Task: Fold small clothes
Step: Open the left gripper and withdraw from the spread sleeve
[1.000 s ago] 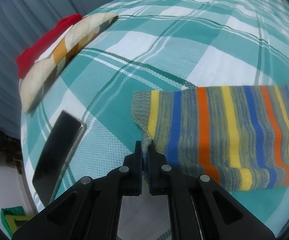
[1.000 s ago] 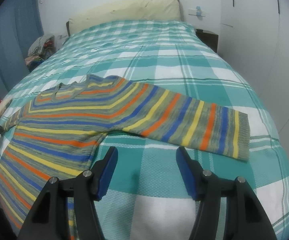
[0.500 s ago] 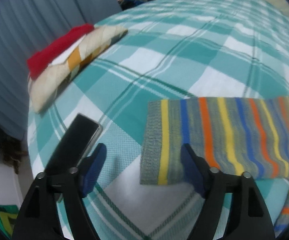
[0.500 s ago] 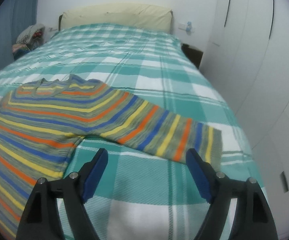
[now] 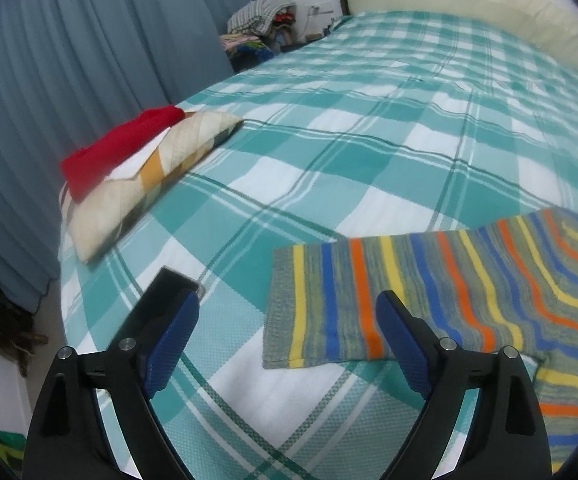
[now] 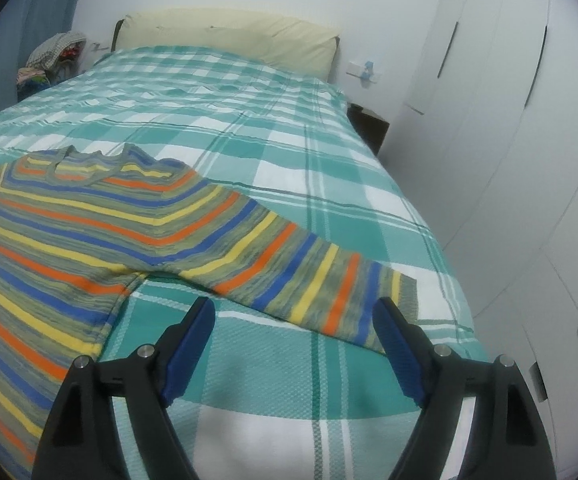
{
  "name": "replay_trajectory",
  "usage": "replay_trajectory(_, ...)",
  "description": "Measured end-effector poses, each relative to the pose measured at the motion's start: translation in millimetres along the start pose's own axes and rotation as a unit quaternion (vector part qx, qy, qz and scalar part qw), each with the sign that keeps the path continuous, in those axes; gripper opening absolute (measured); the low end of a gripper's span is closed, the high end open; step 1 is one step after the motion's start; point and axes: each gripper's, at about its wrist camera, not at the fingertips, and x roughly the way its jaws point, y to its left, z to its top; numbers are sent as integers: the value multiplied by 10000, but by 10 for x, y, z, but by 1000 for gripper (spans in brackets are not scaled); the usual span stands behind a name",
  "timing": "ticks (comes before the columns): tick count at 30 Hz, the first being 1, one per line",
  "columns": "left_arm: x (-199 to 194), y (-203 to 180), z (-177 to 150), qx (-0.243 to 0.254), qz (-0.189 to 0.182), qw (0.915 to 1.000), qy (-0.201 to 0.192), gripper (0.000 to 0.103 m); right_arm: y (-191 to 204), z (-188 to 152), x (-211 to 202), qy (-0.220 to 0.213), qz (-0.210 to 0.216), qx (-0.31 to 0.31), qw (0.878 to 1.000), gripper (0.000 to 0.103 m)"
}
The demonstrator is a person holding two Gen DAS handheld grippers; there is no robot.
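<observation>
A striped sweater in grey, blue, orange and yellow lies flat on the teal checked bedspread (image 5: 369,120), both sleeves spread out. Its left sleeve (image 5: 409,280) ends in a cuff lying just beyond my left gripper (image 5: 287,300). That gripper hovers above the cuff, its jaws opening, with nothing pressed between the blue pads. In the right wrist view the sweater body (image 6: 89,232) fills the left side and the right sleeve (image 6: 309,276) runs toward the bed's right edge. My right gripper (image 6: 293,304) stands open just short of that sleeve, holding nothing.
A dark phone (image 5: 157,304) lies on the bed behind my left finger. Folded clothes, red (image 5: 121,148) on cream and orange (image 5: 149,184), sit near the left edge by the blue curtain (image 5: 89,60). A pillow (image 6: 229,36) lies at the head; white wardrobes (image 6: 509,120) stand right.
My left gripper has let go of the left cuff, opened wide and lifted back, leaving the sleeve flat. My right gripper opened wider and turned toward the right sleeve.
</observation>
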Motion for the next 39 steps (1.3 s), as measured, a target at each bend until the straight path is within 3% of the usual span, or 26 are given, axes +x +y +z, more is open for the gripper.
replay_trajectory(13,-86,-16,-6,-76,67,9999,-121,92,-30,13,-29,-78,-238,-4,9997,81)
replay_trajectory(39,-138,-158,-50,213,161,9994,-197,94,-21,-4,-12,-33,-200,-63,9998,82)
